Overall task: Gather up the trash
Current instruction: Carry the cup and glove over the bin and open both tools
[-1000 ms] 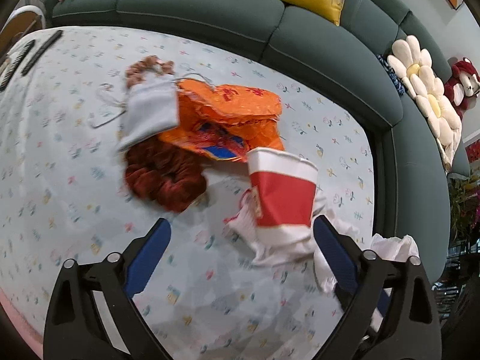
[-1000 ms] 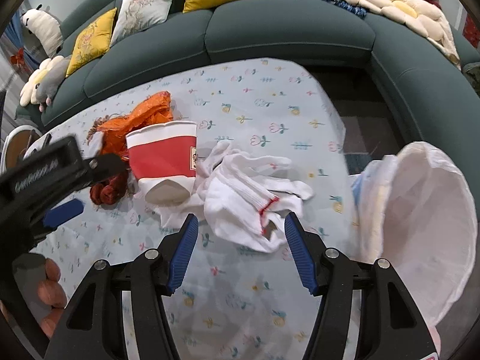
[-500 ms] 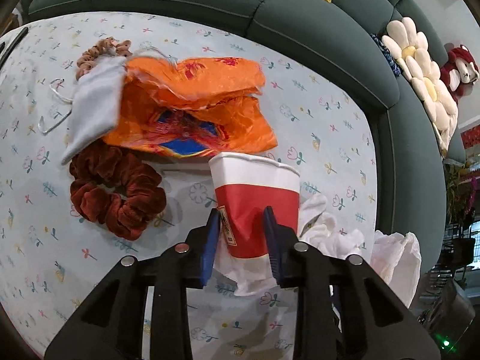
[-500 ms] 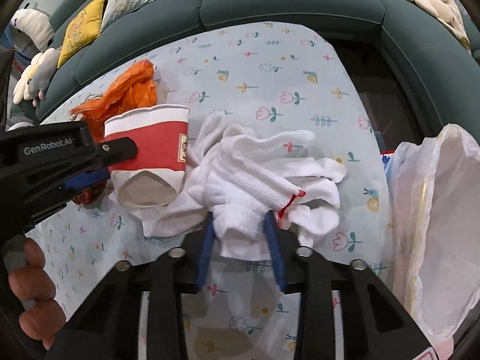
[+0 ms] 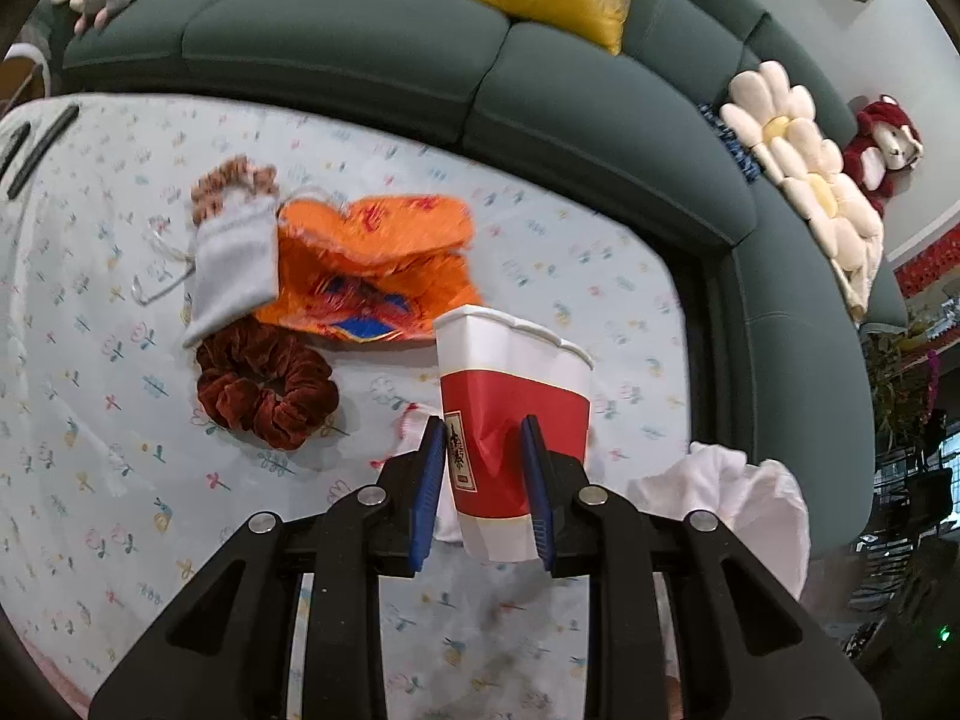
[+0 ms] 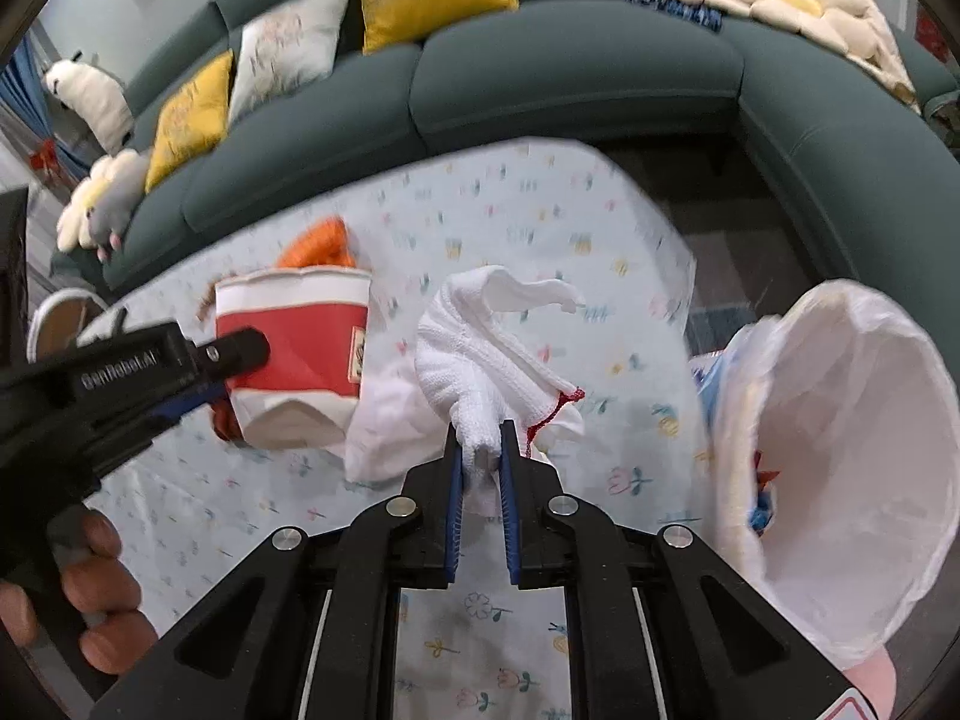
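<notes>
My left gripper (image 5: 483,468) is shut on a red and white paper cup (image 5: 510,420), squeezing its side and holding it above the table. The cup (image 6: 294,354) and the left gripper also show in the right wrist view. My right gripper (image 6: 480,462) is shut on a white knitted glove with a red cuff edge (image 6: 480,360), lifted off the table. A white trash bag (image 6: 840,480) stands open at the right, and its edge shows in the left wrist view (image 5: 732,498).
On the flowered tablecloth (image 5: 90,420) lie an orange wrapper (image 5: 372,264), a grey pouch (image 5: 234,276), a dark red scrunchie (image 5: 264,390) and a brown scrunchie (image 5: 234,180). More white cloth (image 6: 390,426) lies under the glove. A green sofa (image 5: 360,48) curves behind.
Both grippers went from open to shut, the left on the cup and the right on the glove. Both have lifted their items off the table.
</notes>
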`<control>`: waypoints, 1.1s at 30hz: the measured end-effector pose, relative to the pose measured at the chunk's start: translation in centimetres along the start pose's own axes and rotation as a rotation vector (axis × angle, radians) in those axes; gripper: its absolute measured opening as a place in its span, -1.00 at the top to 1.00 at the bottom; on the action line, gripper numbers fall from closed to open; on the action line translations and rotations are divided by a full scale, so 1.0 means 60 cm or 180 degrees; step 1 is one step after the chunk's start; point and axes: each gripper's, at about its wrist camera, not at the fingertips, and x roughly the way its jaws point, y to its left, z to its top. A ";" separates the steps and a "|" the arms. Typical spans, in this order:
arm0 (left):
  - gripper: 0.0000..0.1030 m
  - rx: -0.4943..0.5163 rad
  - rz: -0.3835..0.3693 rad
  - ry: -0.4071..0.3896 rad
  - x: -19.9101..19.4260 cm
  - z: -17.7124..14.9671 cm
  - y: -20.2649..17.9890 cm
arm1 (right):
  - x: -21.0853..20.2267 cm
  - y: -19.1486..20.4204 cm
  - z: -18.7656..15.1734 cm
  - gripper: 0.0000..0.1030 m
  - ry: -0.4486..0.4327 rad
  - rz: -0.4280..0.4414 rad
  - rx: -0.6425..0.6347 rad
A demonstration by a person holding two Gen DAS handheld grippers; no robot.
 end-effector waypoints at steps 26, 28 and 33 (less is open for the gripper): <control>0.52 0.1187 -0.0494 -0.0405 -0.168 -0.143 -0.329 | -0.304 -0.222 -0.039 0.79 -0.1048 -0.0246 0.0561; 0.52 0.1261 -0.0513 -0.0387 -0.167 -0.155 -0.352 | -0.315 -0.249 -0.047 0.79 -0.1081 -0.0276 0.0649; 0.51 0.1463 -0.0593 -0.0318 -0.156 -0.185 -0.403 | -0.324 -0.300 -0.065 0.79 -0.1095 -0.0331 0.0824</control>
